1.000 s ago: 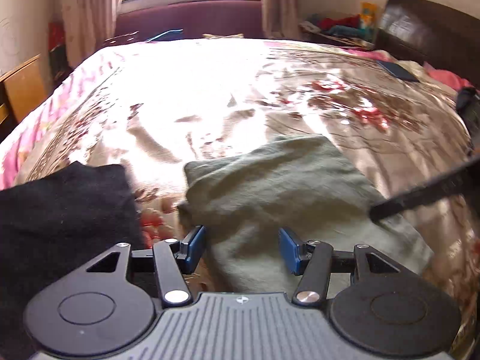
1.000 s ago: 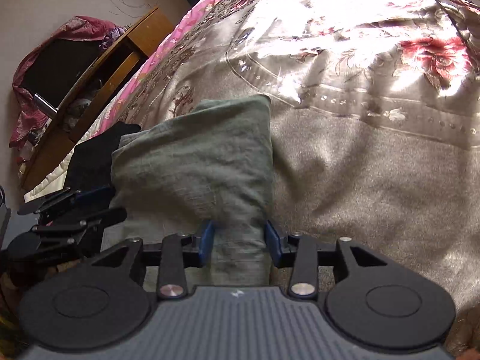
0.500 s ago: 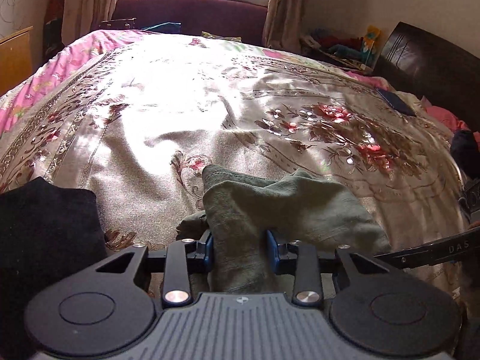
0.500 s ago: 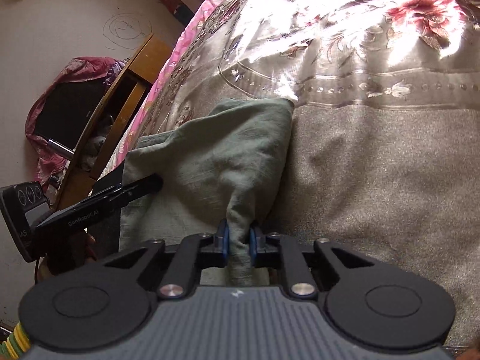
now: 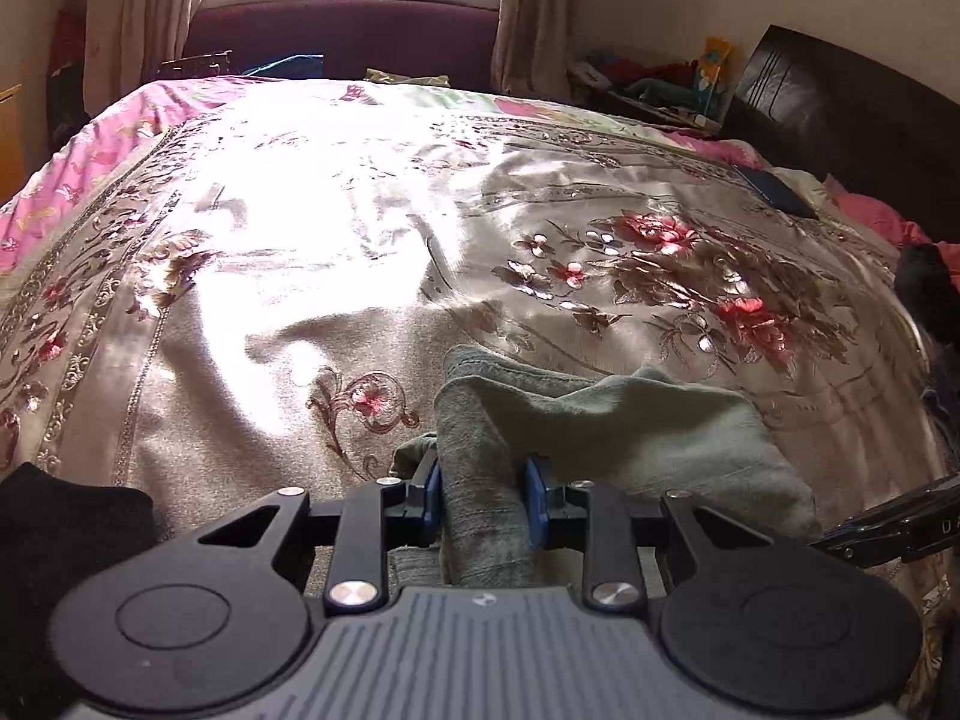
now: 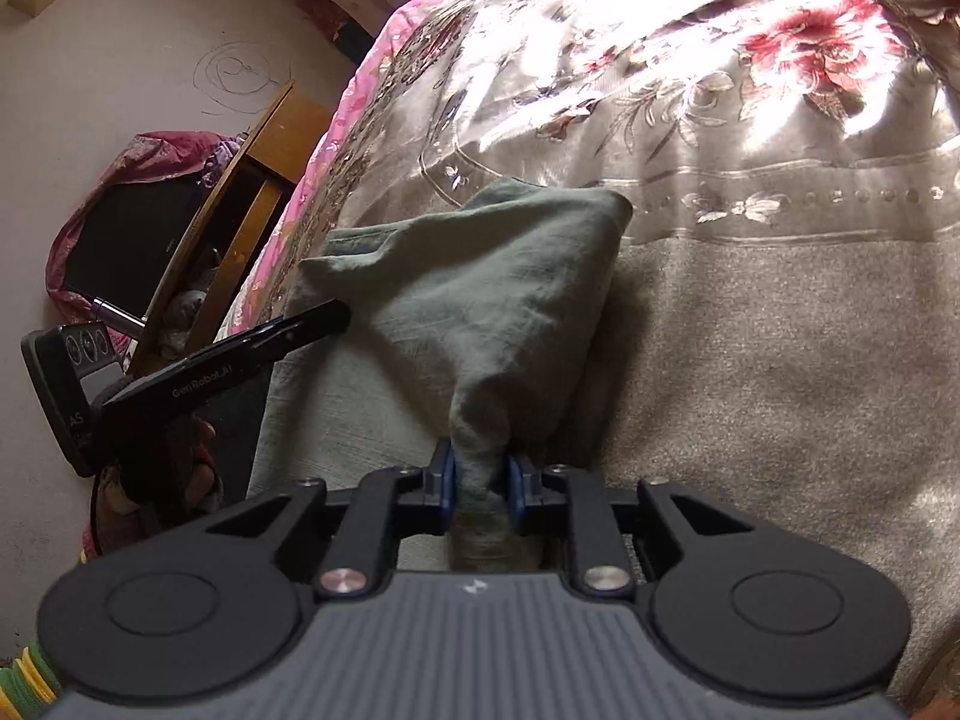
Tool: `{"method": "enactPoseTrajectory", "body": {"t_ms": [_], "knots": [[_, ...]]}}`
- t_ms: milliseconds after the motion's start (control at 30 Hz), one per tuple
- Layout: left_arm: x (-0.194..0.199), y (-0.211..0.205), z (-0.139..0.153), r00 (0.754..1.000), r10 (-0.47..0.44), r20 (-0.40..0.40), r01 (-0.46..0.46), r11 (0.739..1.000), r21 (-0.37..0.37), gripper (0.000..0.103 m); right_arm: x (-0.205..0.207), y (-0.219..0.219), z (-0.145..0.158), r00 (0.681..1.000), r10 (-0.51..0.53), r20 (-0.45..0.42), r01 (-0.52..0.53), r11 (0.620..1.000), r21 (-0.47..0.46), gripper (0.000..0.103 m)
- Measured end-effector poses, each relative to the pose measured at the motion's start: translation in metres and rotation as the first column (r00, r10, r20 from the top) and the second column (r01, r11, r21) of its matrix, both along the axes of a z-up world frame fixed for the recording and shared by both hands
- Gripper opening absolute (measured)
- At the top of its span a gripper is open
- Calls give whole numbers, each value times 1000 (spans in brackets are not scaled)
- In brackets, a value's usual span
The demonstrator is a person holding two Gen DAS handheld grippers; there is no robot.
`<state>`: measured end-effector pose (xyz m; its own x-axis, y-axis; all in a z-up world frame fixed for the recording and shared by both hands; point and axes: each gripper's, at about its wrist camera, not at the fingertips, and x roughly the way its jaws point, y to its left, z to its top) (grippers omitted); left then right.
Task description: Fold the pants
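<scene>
The left gripper (image 5: 485, 495) has a bunched fold of the green pants (image 5: 630, 426) pinched between its blue pads, jaws closing on it. The right gripper (image 6: 480, 489) likewise has cloth of the pants (image 6: 480, 300) gathered between its pads, though its jaws are easing open. Ahead of both claws the pants rise in a lifted tent over the flowered bedspread (image 5: 360, 240). Left of the left claw lies a black garment (image 5: 60, 540), probably folded. Beyond stand curtains (image 5: 144, 6) and a dark headboard (image 5: 840, 108).

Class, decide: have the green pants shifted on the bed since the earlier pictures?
Yes. The green pants are gathered and drawn nearer the camera, exposing more floral bedspread.
</scene>
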<state>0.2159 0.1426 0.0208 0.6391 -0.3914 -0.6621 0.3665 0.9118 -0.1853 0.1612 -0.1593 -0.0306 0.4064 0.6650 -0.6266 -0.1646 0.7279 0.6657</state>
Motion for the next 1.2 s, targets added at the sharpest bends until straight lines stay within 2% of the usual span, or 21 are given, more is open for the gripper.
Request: {"method": "enactPoseTrajectory", "body": {"t_ms": [100, 200, 233, 267, 433, 600, 700, 733, 800, 833, 933, 1000, 1033, 1133, 1167, 1200], "knots": [[6, 4, -1, 1000, 3, 17, -3, 1000, -7, 42, 0, 0, 6, 999, -41, 19, 41, 999, 11, 23], [13, 12, -4, 1000, 23, -2, -23, 999, -47, 50, -2, -3, 10, 997, -72, 25, 72, 997, 12, 31], [13, 16, -3, 999, 29, -14, -30, 998, -62, 57, -2, -3, 10, 997, -73, 20, 73, 997, 6, 33], [11, 21, -1, 999, 39, -21, -40, 997, -69, 62, -2, -4, 9, 997, -76, 19, 76, 997, 5, 34], [-21, 44, 14, 998, 67, -21, -68, 997, -38, 71, -3, -7, 4, 996, -86, 33, 85, 996, 32, 41], [-48, 35, 13, 999, 15, -33, -15, 1000, -24, 71, -1, -5, 9, 992, -107, 64, 107, 994, 0, 42], [-49, 18, 6, 999, -22, -39, 24, 998, 50, 70, -5, -3, 31, 978, -114, 174, 133, 987, -96, 42], [-48, 14, 3, 998, -39, -43, 41, 997, 64, 65, -6, -1, 40, 972, -103, 210, 130, 985, -116, 42], [-45, 10, -2, 998, -51, -48, 55, 996, 71, 52, 0, 9, 57, 964, -48, 260, 83, 988, -127, 42], [-43, 9, -3, 997, -55, -46, 58, 996, 64, 43, 11, 22, 64, 961, 12, 277, 30, 989, -145, 43], [-41, 8, 3, 998, -59, -14, 59, 997, 49, 29, 37, 67, 76, 928, 152, 340, -73, 969, -235, 43], [-40, 8, 5, 997, -73, -3, 73, 996, 50, 27, 61, 104, 75, 896, 268, 353, -169, 943, -288, 45], [-40, 8, 5, 997, -80, -2, 80, 995, 55, 27, 73, 124, 71, 879, 338, 336, -235, 920, -313, 48], [-41, 12, 1, 995, -94, -15, 95, 994, 54, 28, 97, 159, 57, 847, 455, 274, -353, 868, -348, 48], [-42, 15, -2, 995, -97, -20, 97, 994, 44, 28, 102, 166, 53, 841, 475, 259, -371, 855, -362, 46], [-43, 17, -3, 995, -95, -23, 96, 995, 32, 29, 102, 172, 49, 836, 492, 244, -376, 837, -397, 35]]}}
